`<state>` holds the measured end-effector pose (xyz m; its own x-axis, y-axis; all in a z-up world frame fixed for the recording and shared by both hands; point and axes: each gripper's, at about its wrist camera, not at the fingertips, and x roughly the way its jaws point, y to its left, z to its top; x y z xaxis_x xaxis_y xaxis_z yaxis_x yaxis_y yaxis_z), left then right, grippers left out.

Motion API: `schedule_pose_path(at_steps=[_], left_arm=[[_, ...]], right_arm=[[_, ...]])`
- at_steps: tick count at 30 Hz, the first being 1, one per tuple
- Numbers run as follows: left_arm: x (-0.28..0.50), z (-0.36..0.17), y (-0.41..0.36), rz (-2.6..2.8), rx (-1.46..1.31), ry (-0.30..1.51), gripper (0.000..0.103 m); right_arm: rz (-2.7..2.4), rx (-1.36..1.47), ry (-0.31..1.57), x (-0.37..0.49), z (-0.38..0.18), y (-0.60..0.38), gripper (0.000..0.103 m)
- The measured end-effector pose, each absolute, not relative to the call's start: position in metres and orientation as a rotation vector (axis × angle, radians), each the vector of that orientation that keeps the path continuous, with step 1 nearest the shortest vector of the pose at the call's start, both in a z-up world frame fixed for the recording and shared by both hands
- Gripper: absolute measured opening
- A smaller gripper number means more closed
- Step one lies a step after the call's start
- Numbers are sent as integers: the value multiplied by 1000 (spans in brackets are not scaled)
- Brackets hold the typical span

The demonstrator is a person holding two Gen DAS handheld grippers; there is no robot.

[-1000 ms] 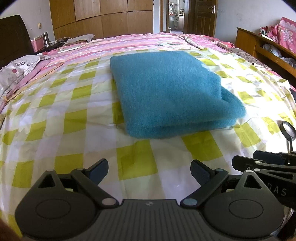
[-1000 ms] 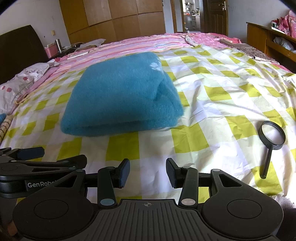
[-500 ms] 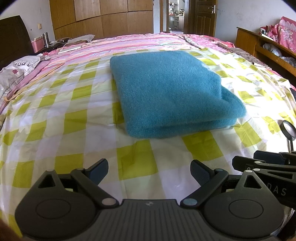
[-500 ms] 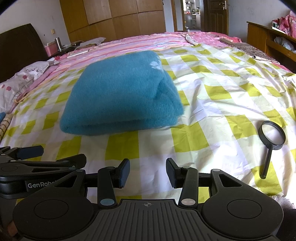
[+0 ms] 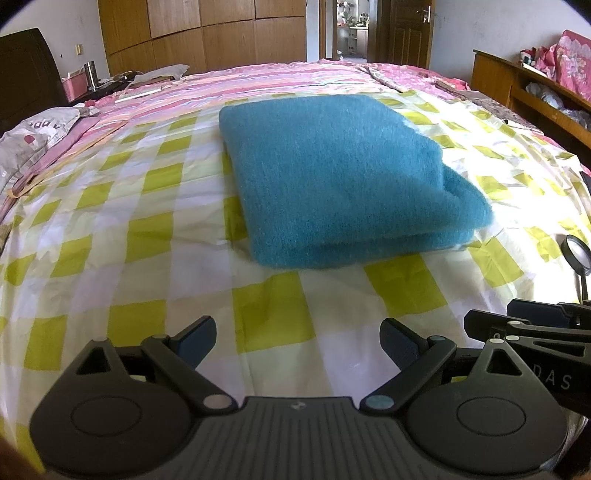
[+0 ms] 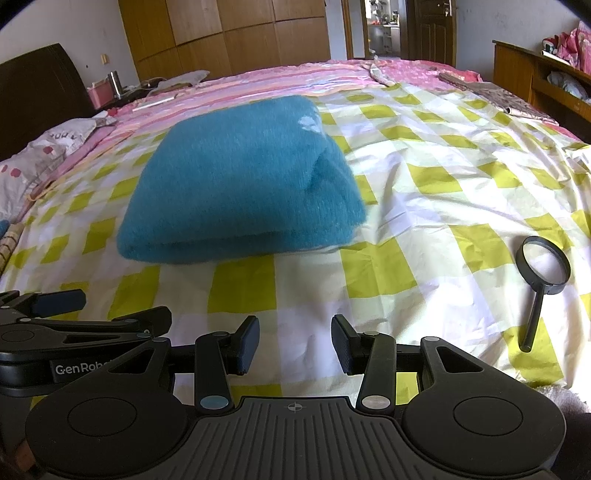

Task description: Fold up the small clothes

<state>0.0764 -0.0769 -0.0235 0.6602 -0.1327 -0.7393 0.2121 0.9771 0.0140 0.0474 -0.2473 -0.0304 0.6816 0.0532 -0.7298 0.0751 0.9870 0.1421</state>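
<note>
1. Left wrist view: the left gripper point(image 5: 297, 341) hangs over the yellow-and-white checked bedsheet point(image 5: 140, 236) with its jaws spread wide and nothing between them; its blue pads point(image 5: 197, 338) touch no cloth.
2. Ahead of it lies the folded teal fleece garment point(image 5: 332, 177), a thick flat rectangle with its layered edge towards the camera, well apart from the fingertips.
3. At the right edge of this view the right gripper point(image 5: 532, 321) shows from the side, just beside the left one, and behind it a black magnifying glass point(image 5: 578, 254) lies on the sheet.
4. Right wrist view: the right gripper point(image 6: 295, 347) stands partly open, its two pads point(image 6: 341, 349) facing each other across an empty gap above the sheet point(image 6: 424, 206); it holds nothing.
5. Here the teal garment point(image 6: 240, 181) lies ahead and to the left, its folded edges stacked at the near side and a small pale mark on its top far corner; it rests on the sheet, clear of both grippers.
6. The left gripper point(image 6: 48, 310) enters this view at the lower left, close beside the right.
7. The magnifying glass point(image 6: 541, 280) lies to the right on the sheet, handle towards the camera, well apart from the garment.
8. Beyond the checked sheet a pink striped bedspread point(image 6: 277, 81) covers the far part of the bed, with wooden wardrobe doors point(image 6: 240, 33) behind and a patterned pillow point(image 6: 40, 155) at the left.
</note>
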Motion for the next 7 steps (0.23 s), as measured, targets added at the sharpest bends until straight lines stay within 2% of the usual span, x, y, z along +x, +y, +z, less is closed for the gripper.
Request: schedule_pose_path(at_steps=[7], left_arm=[[76,-25,-77,-194,103,827,100]], right_arm=[[-12,165,822,47,-31,-247,43]])
